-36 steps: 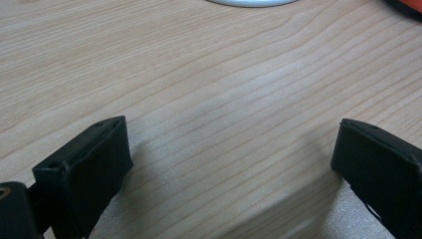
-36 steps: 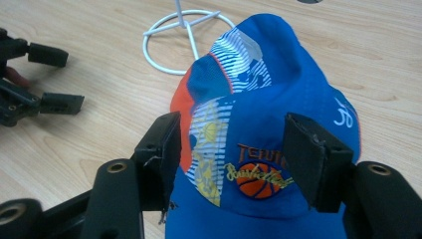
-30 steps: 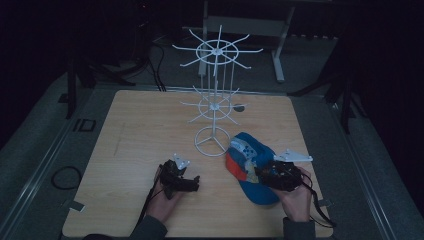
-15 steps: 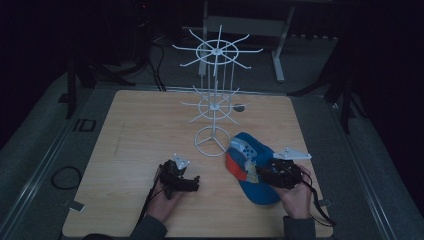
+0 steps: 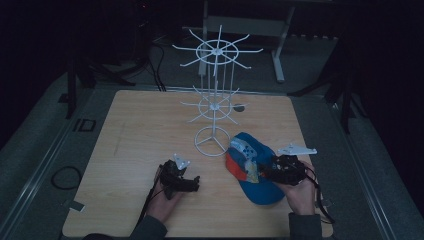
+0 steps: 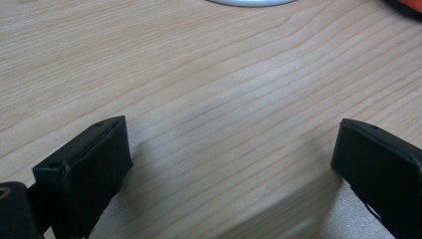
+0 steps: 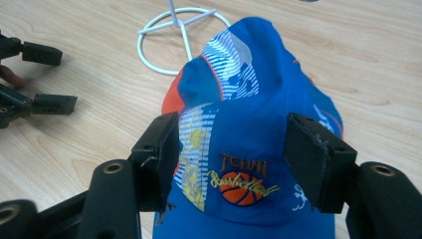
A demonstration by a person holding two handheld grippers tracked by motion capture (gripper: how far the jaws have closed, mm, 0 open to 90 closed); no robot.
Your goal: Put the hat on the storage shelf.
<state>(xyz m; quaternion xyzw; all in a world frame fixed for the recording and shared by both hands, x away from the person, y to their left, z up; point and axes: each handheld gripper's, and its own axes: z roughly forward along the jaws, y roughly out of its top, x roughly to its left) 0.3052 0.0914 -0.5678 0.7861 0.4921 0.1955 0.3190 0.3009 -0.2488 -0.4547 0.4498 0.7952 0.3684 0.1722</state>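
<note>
A wooden surface (image 5: 140,130) carries a white wire rack (image 5: 215,95) and a blue cap (image 5: 252,172). The rack stands upright a little behind the middle of the surface, with a round ring foot (image 5: 212,141) and two levels of thin arms. The ring foot is also seen in the right gripper view (image 7: 171,37), beyond the cap.

The cap lies near the front edge, toward the right corner, just beside the ring foot. It is blue with an orange panel and a white striped panel, and the front shows a basketball picture (image 7: 241,191) with some letters.

The right gripper (image 5: 280,170) is held over the right side of the cap by the right hand (image 5: 300,192). In the right gripper view the right gripper (image 7: 239,149) has its jaws apart, one at each side of the crown of the cap (image 7: 259,99). Whether they already touch the cloth, one cannot tell.

The left gripper (image 5: 192,182) is near the front edge, left of the cap and well apart from it, held by the left hand (image 5: 165,200). In the left gripper view its jaws are wide apart above bare wood (image 6: 224,99), with nothing between them. The left gripper appears also at the left edge of the right gripper view (image 7: 47,79).
</note>
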